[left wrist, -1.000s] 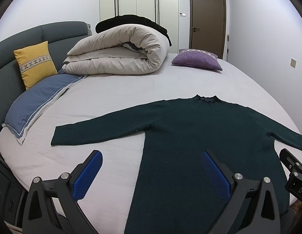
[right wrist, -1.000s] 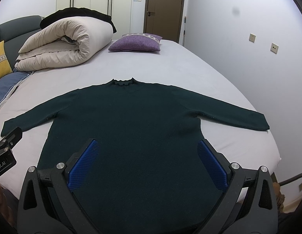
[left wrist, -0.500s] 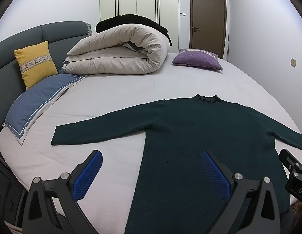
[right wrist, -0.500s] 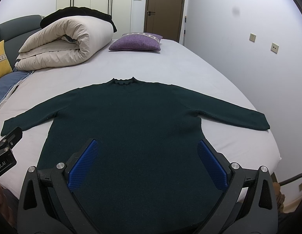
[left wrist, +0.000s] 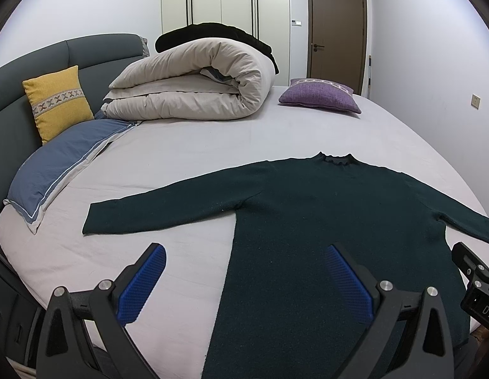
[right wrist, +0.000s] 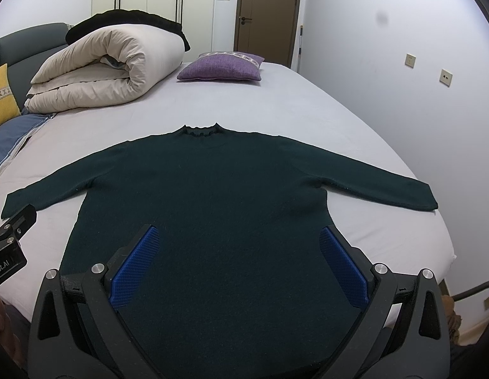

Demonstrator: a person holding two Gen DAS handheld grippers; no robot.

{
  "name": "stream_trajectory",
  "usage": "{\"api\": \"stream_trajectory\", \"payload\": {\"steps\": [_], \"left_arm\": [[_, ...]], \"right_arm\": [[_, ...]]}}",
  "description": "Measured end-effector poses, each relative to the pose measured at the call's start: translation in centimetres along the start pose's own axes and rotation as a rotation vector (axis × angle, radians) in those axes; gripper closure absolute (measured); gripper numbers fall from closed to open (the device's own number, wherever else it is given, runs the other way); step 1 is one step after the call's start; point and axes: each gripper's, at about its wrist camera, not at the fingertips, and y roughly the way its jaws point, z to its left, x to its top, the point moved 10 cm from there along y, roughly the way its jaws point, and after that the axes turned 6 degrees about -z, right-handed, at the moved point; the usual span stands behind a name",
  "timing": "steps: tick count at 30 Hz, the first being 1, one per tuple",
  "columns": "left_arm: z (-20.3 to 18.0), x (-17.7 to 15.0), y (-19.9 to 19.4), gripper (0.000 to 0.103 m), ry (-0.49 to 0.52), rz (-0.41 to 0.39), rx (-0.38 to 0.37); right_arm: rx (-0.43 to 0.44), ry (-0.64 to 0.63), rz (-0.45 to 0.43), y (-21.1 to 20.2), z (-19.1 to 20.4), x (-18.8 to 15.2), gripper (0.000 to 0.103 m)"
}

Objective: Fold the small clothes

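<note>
A dark green long-sleeved sweater lies flat on the bed, collar away from me, both sleeves spread out sideways; it also shows in the right wrist view. My left gripper is open and empty, held above the sweater's lower left side edge. My right gripper is open and empty, held above the sweater's lower body. The sweater's hem is hidden behind the gripper bodies.
The bed has a pale grey sheet. A rolled beige duvet with a black garment on it, a purple cushion, a yellow cushion and a blue pillow lie at the far side. A wall runs along the right.
</note>
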Motion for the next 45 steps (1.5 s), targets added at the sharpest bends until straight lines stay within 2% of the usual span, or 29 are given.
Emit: {"api": "stream_trajectory", "payload": {"steps": [23,32,34,36,39,41,43,45], "left_arm": [[0.8,-1.4,1.0,0.0,-0.01,0.013,0.009],[3.0,-2.3,2.1,0.0,-0.081,0.028,0.008],[4.0,-2.6,2.4,0.0,-0.119,0.035,0.001],[5.5,-3.5,3.0,0.0,-0.211,0.061,-0.042],[8.2,-4.4,3.9,0.0,-0.342,0.072,-0.097],[10.2,-5.2,5.1,0.0,-0.434,0.113,-0.132],[12.7,-5.6,5.9,0.0,-0.522,0.102,-0.123],[15.9,-5.4,6.0,0.0,-0.601,0.029,-0.059]], "right_arm": [[0.003,-0.012,0.016,0.9,0.5,0.1,0.0],[0.0,-0.024,0.033,2.2,0.8,0.0,0.0],[0.0,-0.028,0.035,2.7,0.9,-0.1,0.0],[0.009,-0.022,0.033,3.3,1.2,0.1,0.0],[0.072,0.026,0.027,4.4,1.8,0.6,0.0],[0.127,0.066,0.027,5.2,2.4,0.9,0.0],[0.181,0.084,0.035,6.1,3.3,1.3,0.0],[0.218,0.077,0.033,7.0,4.4,1.8,0.0]]}}
